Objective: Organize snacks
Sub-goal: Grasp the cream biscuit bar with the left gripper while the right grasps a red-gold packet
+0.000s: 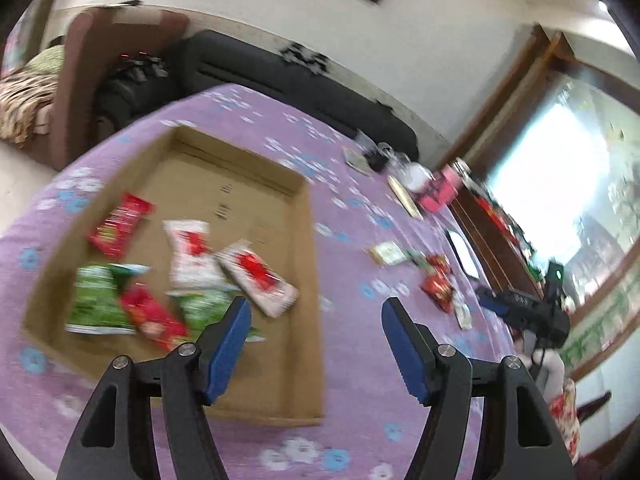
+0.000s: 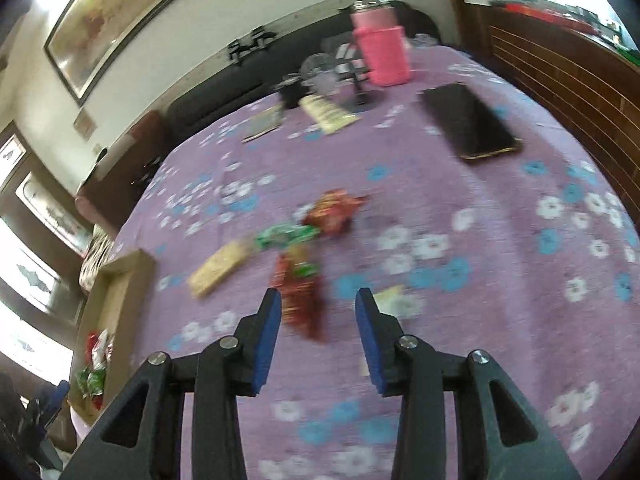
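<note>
from the left wrist camera, the left gripper (image 1: 316, 306) hung above the purple flowered tablecloth (image 1: 348, 264) with its blue-padded fingers (image 1: 230, 344) spread wide and nothing between them. the shallow cardboard box (image 1: 308, 288) lay ahead and to the left of the fingers, its right wall running up through the gap between them. inside it, just beyond the left fingertip, lay a white-and-red packet (image 1: 260, 280), another white-and-red packet (image 1: 190, 254) further left, a red packet (image 1: 118, 226) at the far left, a green packet (image 1: 96, 300) and a red wrapper (image 1: 154, 318) beside it. to the right of the right finger, well apart, loose snacks (image 1: 438, 286) lay on the cloth, with the right gripper (image 1: 520, 308) beyond them.

from the right wrist camera, the right gripper (image 2: 316, 300) also stood wide open and empty. a red snack packet (image 2: 300, 300) lay on the cloth just ahead of the left fingertip, reaching into the gap, blurred. further ahead lay a green wrapper (image 2: 286, 236), a red-brown packet (image 2: 334, 212) and a tan bar (image 2: 220, 266) off to the left. a pale packet (image 2: 396, 300) sat just past the right fingertip. far ahead stood a pink flask (image 2: 382, 48) and a black phone (image 2: 468, 122).
</note>
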`<action>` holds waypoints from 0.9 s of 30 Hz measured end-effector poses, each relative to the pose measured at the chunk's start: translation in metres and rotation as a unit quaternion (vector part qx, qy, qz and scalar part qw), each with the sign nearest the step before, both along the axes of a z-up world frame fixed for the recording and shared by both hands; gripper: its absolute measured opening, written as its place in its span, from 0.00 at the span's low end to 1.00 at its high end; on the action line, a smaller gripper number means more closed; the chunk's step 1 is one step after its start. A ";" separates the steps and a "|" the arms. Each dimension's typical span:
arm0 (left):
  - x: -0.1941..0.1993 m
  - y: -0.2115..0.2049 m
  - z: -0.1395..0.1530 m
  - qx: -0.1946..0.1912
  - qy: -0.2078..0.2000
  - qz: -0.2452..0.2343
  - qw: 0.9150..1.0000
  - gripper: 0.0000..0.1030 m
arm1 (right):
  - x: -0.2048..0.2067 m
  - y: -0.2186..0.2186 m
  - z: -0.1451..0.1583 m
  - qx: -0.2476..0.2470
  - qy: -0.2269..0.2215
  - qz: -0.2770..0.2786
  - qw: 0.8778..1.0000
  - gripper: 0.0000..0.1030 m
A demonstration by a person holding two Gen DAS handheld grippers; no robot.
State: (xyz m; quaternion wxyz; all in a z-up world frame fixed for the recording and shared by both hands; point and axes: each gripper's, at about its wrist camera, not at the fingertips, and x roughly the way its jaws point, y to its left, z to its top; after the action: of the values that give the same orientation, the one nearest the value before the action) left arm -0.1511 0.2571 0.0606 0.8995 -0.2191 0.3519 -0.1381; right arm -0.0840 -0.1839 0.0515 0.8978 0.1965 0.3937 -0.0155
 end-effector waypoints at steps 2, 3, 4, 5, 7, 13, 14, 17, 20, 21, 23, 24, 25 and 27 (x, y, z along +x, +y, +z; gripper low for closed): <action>0.003 -0.018 -0.001 0.007 0.006 -0.018 1.000 0.69 | 0.004 0.000 -0.006 0.006 0.006 0.005 1.000 0.40; 0.005 -0.028 -0.001 0.013 0.010 -0.029 0.999 0.69 | 0.005 0.002 -0.008 0.009 0.009 0.009 1.000 0.40; 0.005 -0.036 0.000 0.017 0.013 -0.036 0.999 0.69 | 0.011 0.004 -0.011 0.014 0.011 0.014 1.000 0.40; 0.006 -0.043 0.000 0.023 0.015 -0.043 0.999 0.69 | 0.016 0.008 -0.014 0.017 0.012 0.022 1.000 0.40; 0.008 -0.058 0.002 0.035 0.018 -0.056 0.998 0.69 | 0.026 0.018 -0.016 0.013 0.009 0.035 0.999 0.40; 0.015 -0.084 0.001 0.066 0.029 -0.078 0.994 0.70 | 0.045 0.043 -0.022 -0.057 0.002 0.054 0.997 0.48; 0.018 -0.088 0.001 0.071 0.031 -0.084 0.993 0.70 | 0.047 0.046 -0.025 -0.061 0.003 0.063 0.996 0.48; 0.030 -0.102 0.003 0.090 0.033 -0.101 0.990 0.70 | 0.048 0.055 -0.033 -0.075 0.003 0.098 0.992 0.38; 0.047 -0.119 0.009 0.107 0.025 -0.127 0.986 0.70 | 0.045 0.060 -0.033 -0.064 -0.002 0.122 0.990 0.26; 0.055 -0.125 0.011 0.115 0.021 -0.135 0.984 0.70 | 0.044 0.061 -0.033 -0.058 -0.003 0.131 0.990 0.24; 0.073 -0.140 0.015 0.144 0.012 -0.154 0.977 0.70 | 0.044 0.062 -0.033 -0.056 -0.003 0.136 0.989 0.24; 0.086 -0.149 0.015 0.163 0.010 -0.167 0.972 0.70 | 0.043 0.063 -0.033 -0.056 -0.002 0.137 0.989 0.24; 0.097 -0.156 0.013 0.175 0.011 -0.176 0.969 0.70 | 0.043 0.062 -0.033 -0.050 -0.001 0.139 0.989 0.24; 0.122 -0.170 0.006 0.191 0.020 -0.194 0.962 0.70 | 0.043 0.059 -0.033 -0.038 0.001 0.139 0.990 0.24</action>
State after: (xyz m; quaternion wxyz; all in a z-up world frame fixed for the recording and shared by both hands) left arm -0.0290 0.0868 0.0665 0.8735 0.0265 0.4251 -0.2358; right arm -0.0410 -0.1247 0.0180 0.8976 0.1055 0.4174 0.0941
